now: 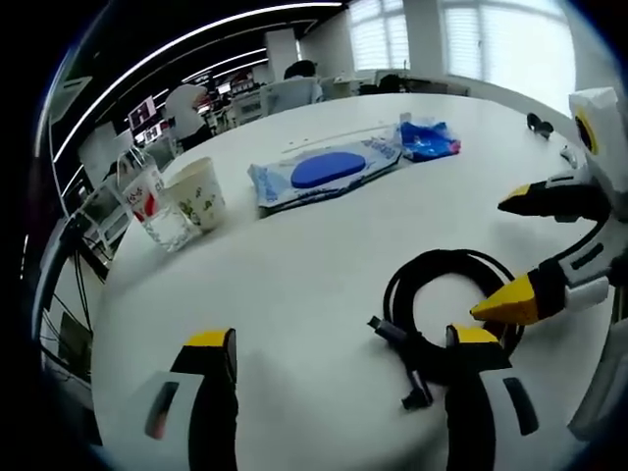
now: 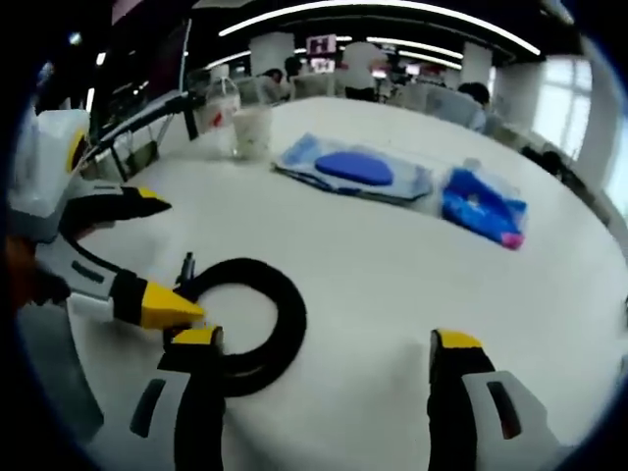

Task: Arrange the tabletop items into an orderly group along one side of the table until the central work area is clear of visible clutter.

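A black coiled cable (image 1: 446,294) lies on the white table (image 1: 294,285) near its front edge, plug ends sticking out to the left. My left gripper (image 1: 343,339) stands open, its right fingertip at the coil's near edge. My right gripper (image 1: 496,257) comes in from the right, open, its lower yellow tip over the coil's rim. In the right gripper view the cable (image 2: 265,324) lies by the left finger of my right gripper (image 2: 329,343), and the left gripper (image 2: 167,257) enters from the left, open. Farther back lie a wipes pack with a blue lid (image 1: 329,172) (image 2: 358,169) and a small blue packet (image 1: 427,139) (image 2: 481,206).
A paper cup (image 1: 201,193) (image 2: 250,132) and a clear plastic bottle (image 1: 147,201) (image 2: 221,103) stand together near the table's far-left edge. A small dark object (image 1: 540,123) lies at the far right. Office chairs, desks and seated people are behind the table.
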